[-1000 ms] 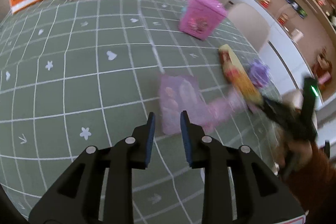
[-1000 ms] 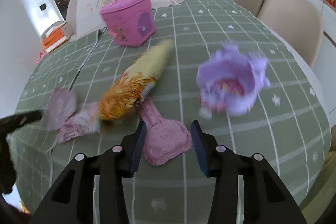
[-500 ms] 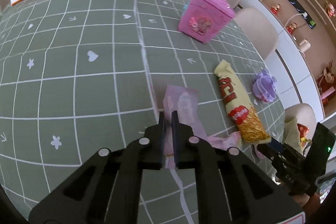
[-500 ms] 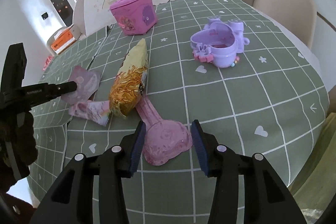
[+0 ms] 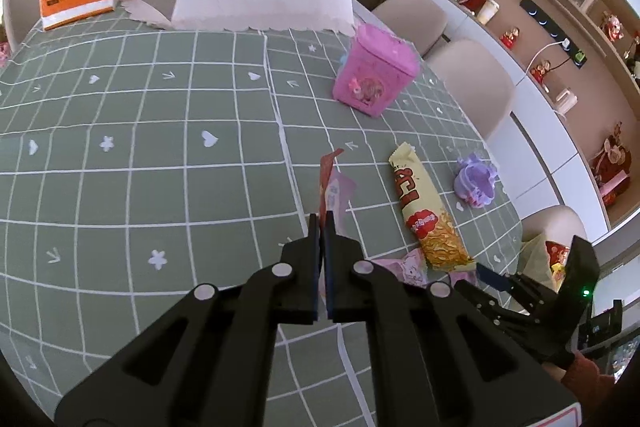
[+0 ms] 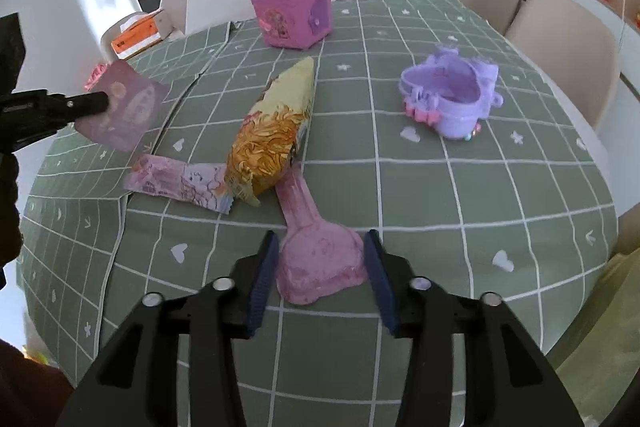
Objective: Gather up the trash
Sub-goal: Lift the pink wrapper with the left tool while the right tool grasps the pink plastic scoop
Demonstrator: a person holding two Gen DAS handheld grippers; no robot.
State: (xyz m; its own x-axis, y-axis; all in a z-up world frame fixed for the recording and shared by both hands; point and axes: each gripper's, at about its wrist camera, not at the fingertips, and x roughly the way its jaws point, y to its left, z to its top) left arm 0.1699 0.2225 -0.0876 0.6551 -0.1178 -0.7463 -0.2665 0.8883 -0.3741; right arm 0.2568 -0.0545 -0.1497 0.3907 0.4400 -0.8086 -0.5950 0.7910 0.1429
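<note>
Left tongs [image 5: 322, 223] pinch one pink wrapper [image 6: 124, 105]; right tongs [image 6: 320, 251] half-open astride one scoop [image 6: 316, 259].

Ahead and left of the left gripper [image 5: 322, 223] the green tablecloth [image 5: 140, 131] lies bare. To its right lie a yellow snack bag [image 5: 420, 211] and a purple toy cup [image 5: 476, 183]; a pink box [image 5: 374, 77] stands farther ahead.

Both wrist views angled down, sharing table [image 5: 120, 131] centre.
</note>
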